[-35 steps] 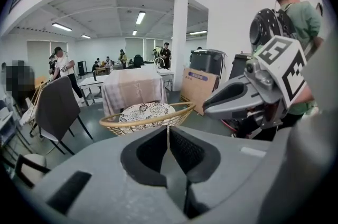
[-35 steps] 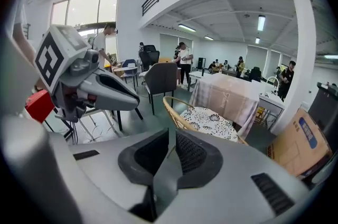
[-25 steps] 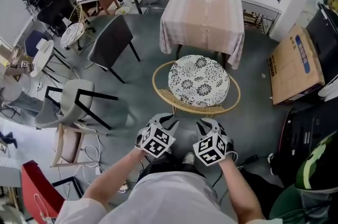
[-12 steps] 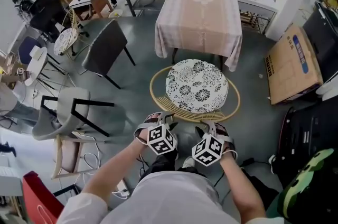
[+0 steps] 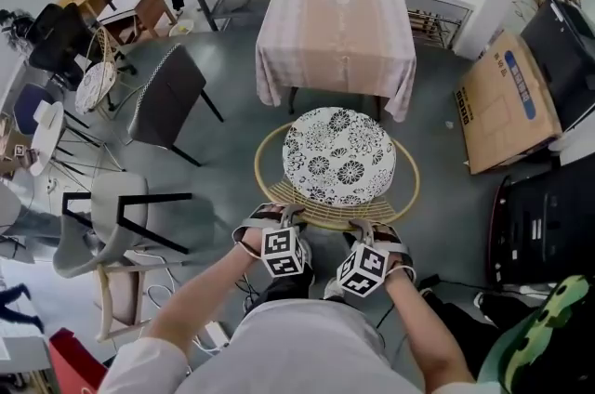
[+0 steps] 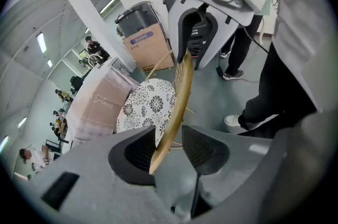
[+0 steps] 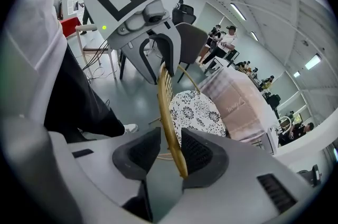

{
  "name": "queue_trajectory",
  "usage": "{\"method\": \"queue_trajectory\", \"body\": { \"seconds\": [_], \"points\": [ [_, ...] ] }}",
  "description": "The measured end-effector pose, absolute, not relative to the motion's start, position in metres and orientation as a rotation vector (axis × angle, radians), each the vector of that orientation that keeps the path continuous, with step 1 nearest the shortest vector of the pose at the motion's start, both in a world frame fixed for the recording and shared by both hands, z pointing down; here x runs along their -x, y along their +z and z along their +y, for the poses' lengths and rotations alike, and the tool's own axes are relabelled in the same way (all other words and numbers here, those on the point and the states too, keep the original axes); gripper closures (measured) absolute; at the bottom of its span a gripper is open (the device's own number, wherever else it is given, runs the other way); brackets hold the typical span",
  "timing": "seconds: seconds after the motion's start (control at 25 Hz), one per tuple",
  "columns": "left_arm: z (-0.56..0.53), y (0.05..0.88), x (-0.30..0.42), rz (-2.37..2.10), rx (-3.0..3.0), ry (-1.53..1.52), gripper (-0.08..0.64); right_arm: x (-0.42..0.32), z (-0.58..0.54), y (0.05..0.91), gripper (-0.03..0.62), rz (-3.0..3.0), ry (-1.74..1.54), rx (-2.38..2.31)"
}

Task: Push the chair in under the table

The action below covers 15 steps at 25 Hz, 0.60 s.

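Note:
A round rattan chair with a black-and-white floral cushion (image 5: 339, 157) stands just in front of a table under a pink cloth (image 5: 337, 30). Both grippers are at the chair's near rattan rim (image 5: 321, 214). My left gripper (image 5: 282, 217) straddles that rim (image 6: 179, 96); its jaws are opening, with a gap beside the rim. My right gripper (image 5: 369, 232) straddles the rim (image 7: 168, 112) too, and its jaws are also opening; the rim lies near one pad with a gap on the other side. The cushion (image 6: 145, 106) and the cloth-covered table (image 7: 243, 106) lie beyond the jaws.
A dark chair (image 5: 167, 95) and a tipped grey chair (image 5: 112, 216) stand to the left. A cardboard box (image 5: 502, 99) and a black case (image 5: 544, 234) are at the right. More tables and people are at the back. My own legs stand right behind the chair.
Both grippers have moved forward and down from in front of my body onto the chair's near rim. Their jaws now stand apart around it.

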<state>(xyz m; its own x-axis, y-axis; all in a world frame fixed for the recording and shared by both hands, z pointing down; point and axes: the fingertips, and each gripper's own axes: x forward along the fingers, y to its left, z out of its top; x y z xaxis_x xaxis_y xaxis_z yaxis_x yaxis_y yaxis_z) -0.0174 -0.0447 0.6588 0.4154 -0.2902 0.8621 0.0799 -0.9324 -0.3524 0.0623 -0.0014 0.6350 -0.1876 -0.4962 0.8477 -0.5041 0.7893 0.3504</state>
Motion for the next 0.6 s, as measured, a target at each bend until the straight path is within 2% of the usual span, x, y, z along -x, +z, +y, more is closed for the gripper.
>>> {"method": "queue_trajectory", "body": {
  "seconds": [0.08, 0.24, 0.6],
  "points": [
    [-0.047, 0.658, 0.016, 0.150, 2.347, -1.524, 0.430, -0.063, -0.004, 0.636, 0.491, -1.821, 0.009, -0.760],
    [-0.046, 0.659, 0.015, 0.081, 2.335, -1.538, 0.443, -0.062, -0.006, 0.636, 0.506, -1.834, 0.047, -0.736],
    [-0.058, 0.662, 0.014, 0.064, 2.345, -1.550, 0.445, -0.064, -0.020, 0.637, 0.506, -1.828, 0.092, -0.753]
  ]
}}
